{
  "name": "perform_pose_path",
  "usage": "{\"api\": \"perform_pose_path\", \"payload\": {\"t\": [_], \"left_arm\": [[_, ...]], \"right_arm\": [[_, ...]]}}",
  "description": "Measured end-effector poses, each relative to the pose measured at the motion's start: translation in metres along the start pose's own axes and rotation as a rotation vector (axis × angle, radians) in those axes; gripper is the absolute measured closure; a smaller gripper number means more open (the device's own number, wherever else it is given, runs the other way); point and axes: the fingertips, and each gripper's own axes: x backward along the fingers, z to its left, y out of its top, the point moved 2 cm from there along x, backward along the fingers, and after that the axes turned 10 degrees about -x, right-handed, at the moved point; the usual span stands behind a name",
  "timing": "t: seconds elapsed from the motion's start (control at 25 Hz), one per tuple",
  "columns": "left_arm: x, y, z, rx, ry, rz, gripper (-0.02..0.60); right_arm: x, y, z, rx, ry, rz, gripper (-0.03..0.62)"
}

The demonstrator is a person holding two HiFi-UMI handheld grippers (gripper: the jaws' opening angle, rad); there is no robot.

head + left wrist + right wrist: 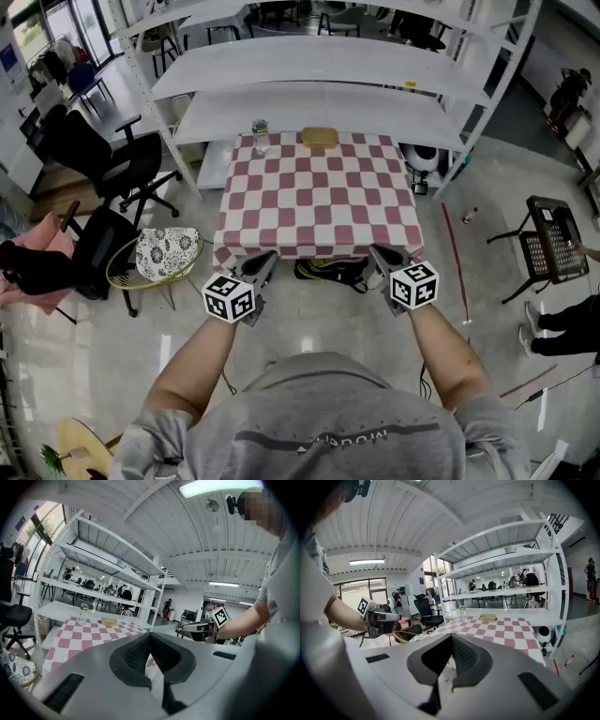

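Left claw (pixel 265 259): pressed together, nothing between the jaws; held at the near edge of the desk (pixel 319 202), toward its left corner.
Right claw (pixel 380 253): pressed together, empty; at the same edge, toward the right corner.
Desk: covered by a red-and-white checked cloth.
Clear bottle (pixel 260 136): upright at the far edge, left of centre.
Tan box (pixel 320 138): far edge, right of the bottle, apart from it.
Shelf rack (pixel 319 66): white, behind the desk.

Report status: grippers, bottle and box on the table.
Left gripper shut, empty; right gripper shut, empty. Both at the tablecloth near edge. Bottle and tan box at far edge, untouched. Only checked cloth between.
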Motion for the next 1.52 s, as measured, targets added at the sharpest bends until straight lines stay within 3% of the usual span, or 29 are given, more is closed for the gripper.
{"api": "perform_pose_path", "payload": {"t": [0.48, 1.12, 1.32, 1.52], "left_arm": [[-0.024, 0.005, -0.018, 0.000, 0.012, 0.000, 0.568], [-0.080, 0.020, -0.075, -0.004, 0.061, -0.025, 0.568], [-0.085, 0.019, -0.067, -0.026, 0.054, -0.019, 0.568], [-0.088, 0.014, -0.028, -0.014, 0.048, -0.029, 0.568]], "right_arm": [[0.013, 0.009, -0.014, -0.005, 0.037, -0.015, 0.569], [0.044, 0.025, -0.068, 0.017, 0.107, -0.004, 0.569], [0.026, 0.025, -0.078, 0.013, 0.111, 0.008, 0.569], [-0.014, 0.025, -0.070, 0.015, 0.118, 0.029, 0.569]]}}
